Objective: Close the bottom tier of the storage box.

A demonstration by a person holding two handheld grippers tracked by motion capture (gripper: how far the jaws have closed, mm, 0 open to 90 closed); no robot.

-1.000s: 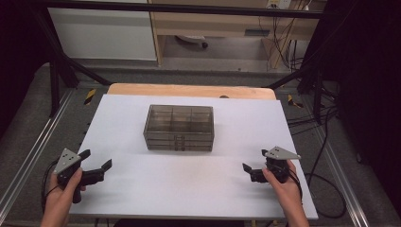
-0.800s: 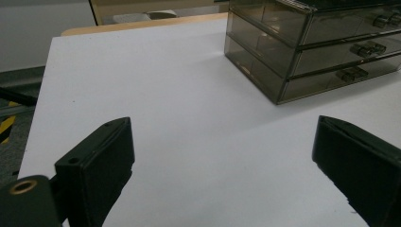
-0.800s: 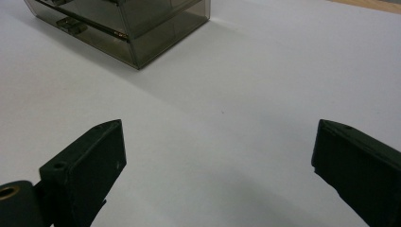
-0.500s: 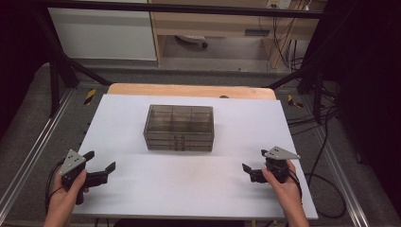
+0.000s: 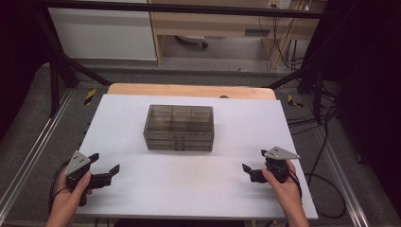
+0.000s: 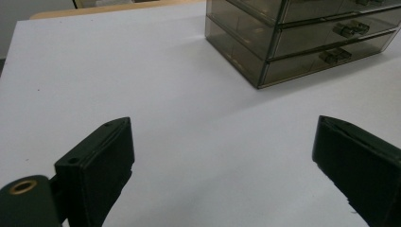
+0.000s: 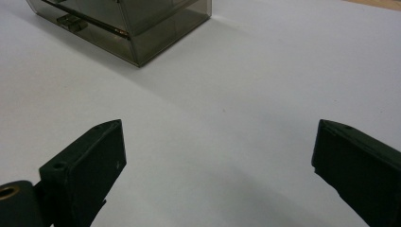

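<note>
left tongs (image 5: 105, 169) and right tongs (image 5: 254, 166) rest low at the near corners of the white tabletop (image 5: 189, 189), each released, jaws spread wide and aimed inward, ready to approach. farther off, mid-tabletop, the smoked drawer box (image 5: 178, 127) stands with drawers shut, fronts facing the person.

Glossy smoky-clear plastic drawer box (image 5: 178, 127)

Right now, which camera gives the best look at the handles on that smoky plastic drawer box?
The left gripper view: the drawer box turns its front there, showing two handles close up. The high view shows the whole box with tiny handles; the right gripper view catches one corner.
</note>
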